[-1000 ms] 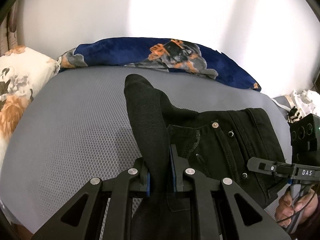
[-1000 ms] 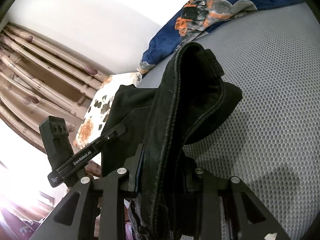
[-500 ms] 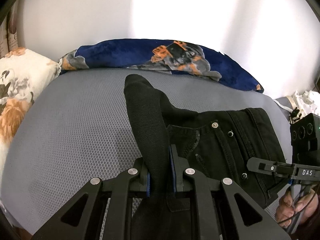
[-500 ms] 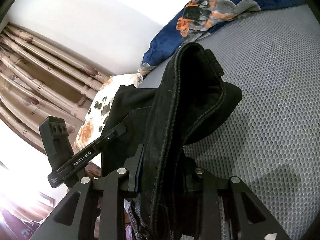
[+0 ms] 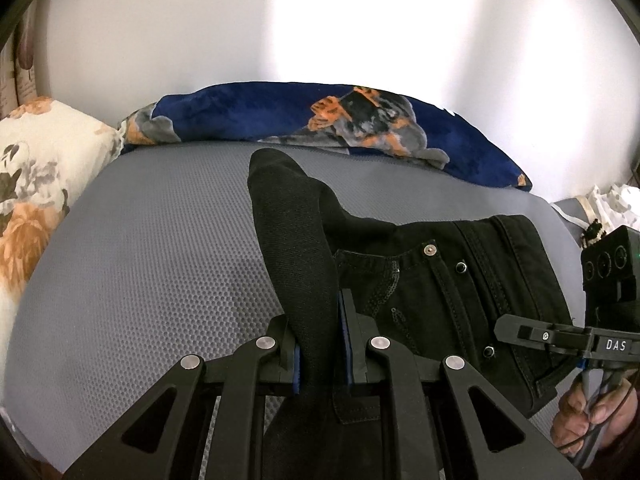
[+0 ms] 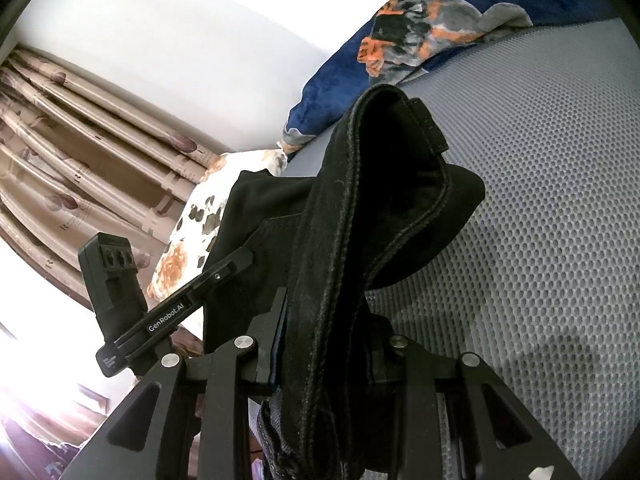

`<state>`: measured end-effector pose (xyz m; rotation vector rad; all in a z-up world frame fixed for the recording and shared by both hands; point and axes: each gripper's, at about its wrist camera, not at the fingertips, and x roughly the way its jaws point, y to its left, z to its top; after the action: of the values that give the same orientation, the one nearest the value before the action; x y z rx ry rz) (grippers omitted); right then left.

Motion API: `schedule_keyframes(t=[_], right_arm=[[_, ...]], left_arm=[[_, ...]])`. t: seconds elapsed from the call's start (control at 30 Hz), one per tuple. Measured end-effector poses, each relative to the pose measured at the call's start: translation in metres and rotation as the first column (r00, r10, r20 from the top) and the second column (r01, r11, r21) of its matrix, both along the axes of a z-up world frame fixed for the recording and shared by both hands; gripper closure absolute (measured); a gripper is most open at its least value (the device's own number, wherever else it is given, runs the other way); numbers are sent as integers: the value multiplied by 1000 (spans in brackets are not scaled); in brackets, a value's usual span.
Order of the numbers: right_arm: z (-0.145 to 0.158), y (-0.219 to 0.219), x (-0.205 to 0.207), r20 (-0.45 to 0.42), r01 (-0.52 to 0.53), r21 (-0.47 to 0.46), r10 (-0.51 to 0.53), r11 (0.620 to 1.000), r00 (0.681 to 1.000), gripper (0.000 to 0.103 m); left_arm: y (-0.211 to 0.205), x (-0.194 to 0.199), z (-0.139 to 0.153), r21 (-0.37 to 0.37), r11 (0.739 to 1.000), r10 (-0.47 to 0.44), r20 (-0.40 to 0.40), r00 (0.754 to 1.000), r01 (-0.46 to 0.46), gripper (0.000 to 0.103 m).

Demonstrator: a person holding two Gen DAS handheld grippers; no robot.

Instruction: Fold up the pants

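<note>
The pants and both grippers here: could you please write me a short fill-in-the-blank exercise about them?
1. The pants are ____ in colour.
2. The left gripper is ____ on a fold of the pants.
3. The right gripper holds the pants above a ____ mattress.
4. At the mattress's far edge lies a dark ____ blanket.

Missing words: black; shut; grey; blue

Grey mesh mattress point(image 5: 152, 264), white wall point(image 5: 200, 32) (brightly lit), floral pillow point(image 5: 36, 184), blue blanket point(image 5: 248, 112), patterned curtains point(image 6: 80, 152)
</note>
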<state>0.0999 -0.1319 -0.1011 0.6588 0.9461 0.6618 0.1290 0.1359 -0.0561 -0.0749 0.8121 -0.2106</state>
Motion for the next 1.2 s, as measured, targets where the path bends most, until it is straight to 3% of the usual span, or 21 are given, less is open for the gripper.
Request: schedule_keyframes(t=[1.2], right_arm=[[2, 7, 36, 18, 6, 29, -6, 1000, 1000, 75]], left_arm=[[9, 46, 6, 12, 1000, 22, 29, 999, -23, 88]])
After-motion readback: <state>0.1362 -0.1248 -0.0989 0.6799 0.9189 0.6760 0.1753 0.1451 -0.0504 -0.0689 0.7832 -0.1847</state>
